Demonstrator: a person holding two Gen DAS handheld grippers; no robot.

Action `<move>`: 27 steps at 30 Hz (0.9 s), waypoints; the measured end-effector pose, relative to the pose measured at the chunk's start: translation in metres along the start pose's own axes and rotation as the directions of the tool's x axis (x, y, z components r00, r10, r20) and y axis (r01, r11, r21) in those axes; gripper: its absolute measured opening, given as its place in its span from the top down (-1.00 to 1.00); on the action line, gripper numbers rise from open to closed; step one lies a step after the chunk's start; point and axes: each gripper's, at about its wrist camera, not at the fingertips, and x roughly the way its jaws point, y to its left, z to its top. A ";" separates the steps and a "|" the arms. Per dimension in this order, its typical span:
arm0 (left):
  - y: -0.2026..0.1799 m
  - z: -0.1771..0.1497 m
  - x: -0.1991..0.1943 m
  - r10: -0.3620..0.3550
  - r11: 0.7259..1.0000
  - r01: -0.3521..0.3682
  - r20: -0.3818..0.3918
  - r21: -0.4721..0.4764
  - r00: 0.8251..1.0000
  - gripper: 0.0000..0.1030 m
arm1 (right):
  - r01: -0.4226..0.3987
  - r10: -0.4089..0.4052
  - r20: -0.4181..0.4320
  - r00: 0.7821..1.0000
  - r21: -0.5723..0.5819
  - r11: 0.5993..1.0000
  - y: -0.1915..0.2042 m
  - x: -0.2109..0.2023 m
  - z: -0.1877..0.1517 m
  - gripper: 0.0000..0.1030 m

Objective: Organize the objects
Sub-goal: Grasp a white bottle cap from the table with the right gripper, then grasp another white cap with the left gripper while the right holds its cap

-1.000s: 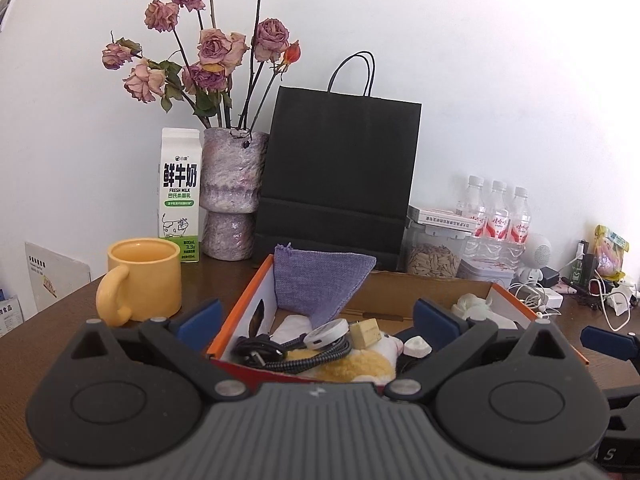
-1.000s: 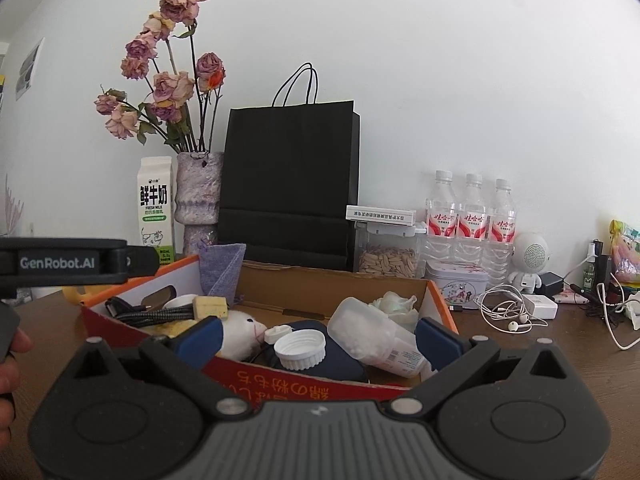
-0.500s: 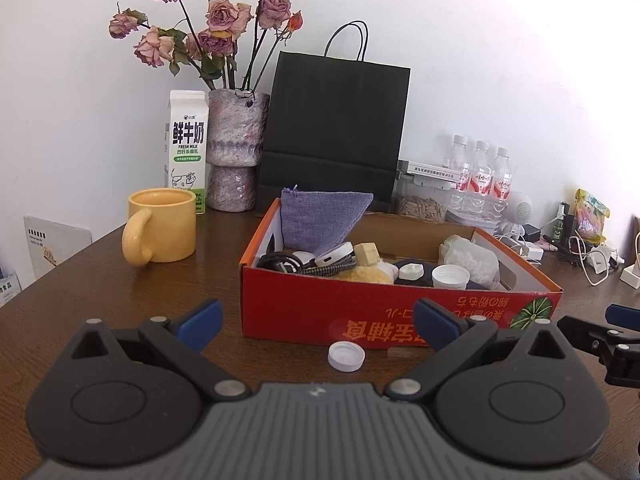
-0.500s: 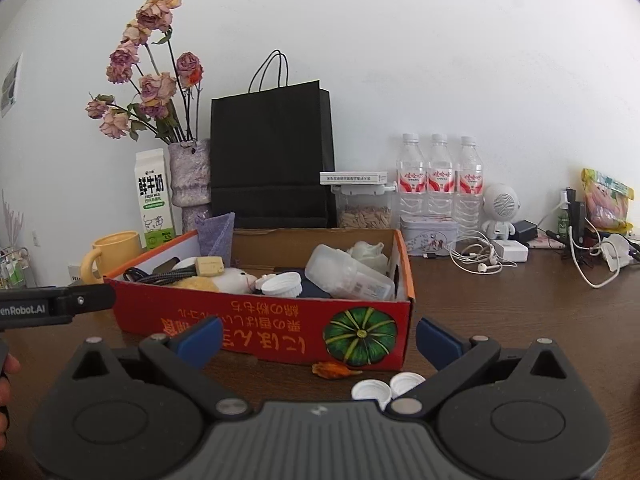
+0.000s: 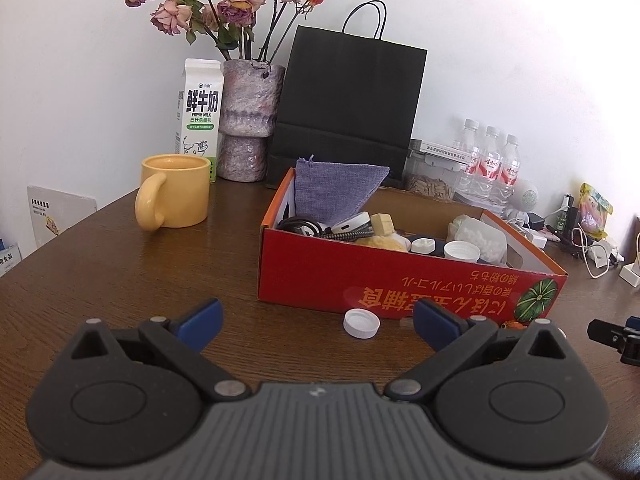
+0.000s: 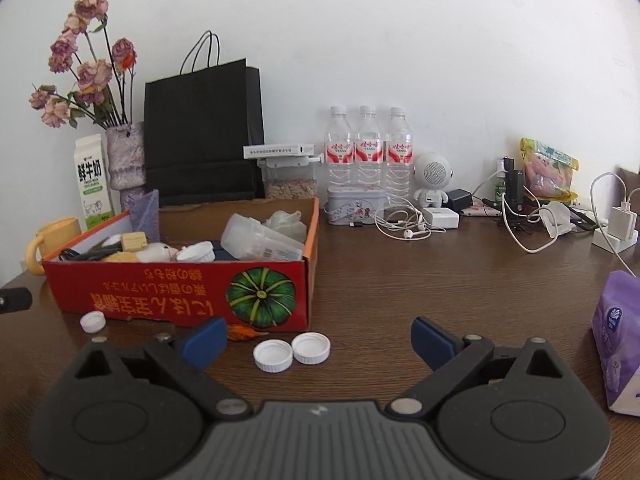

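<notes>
A red cardboard box with a pumpkin print stands on the brown table, full of small items: a purple cloth pouch, a cable, caps and a clear plastic jar. A white bottle cap lies in front of the box, between my left gripper's fingers. Two more white caps lie side by side just ahead of my right gripper. My left gripper is open and empty. My right gripper is open and empty.
A yellow mug, a milk carton, a vase of dried roses and a black paper bag stand behind the box. Water bottles, a tin, earphones, chargers and cables crowd the back right. A purple tissue pack sits at right.
Both grippers have pulled back and away from the box. The box front and the loose caps on the table have come into view.
</notes>
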 end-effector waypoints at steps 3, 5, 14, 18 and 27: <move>0.000 0.000 0.001 -0.003 1.000 0.003 -0.005 0.000 1.000 -1.00 | -0.008 0.007 -0.044 0.999 -0.020 1.000 -0.007 0.011 -0.001 -0.80; 0.000 0.000 0.001 -0.002 1.000 0.002 -0.006 -0.001 1.000 -1.00 | 0.013 -0.018 -0.073 0.997 -0.063 0.998 -0.008 0.020 -0.001 -0.80; 0.000 -0.001 0.004 -0.005 1.000 0.005 -0.020 -0.004 1.000 -1.00 | -0.026 0.010 -0.219 0.976 -0.071 0.997 -0.009 0.063 0.003 -0.61; 0.000 -0.001 0.005 -0.006 1.000 0.006 -0.026 -0.006 1.000 -1.00 | -0.057 0.052 -0.224 0.973 -0.016 0.998 -0.012 0.074 0.007 -0.42; 0.000 -0.001 0.005 -0.008 1.000 0.008 -0.026 -0.007 1.000 -1.00 | -0.149 0.151 -0.110 0.982 0.032 0.988 -0.001 0.059 0.012 0.47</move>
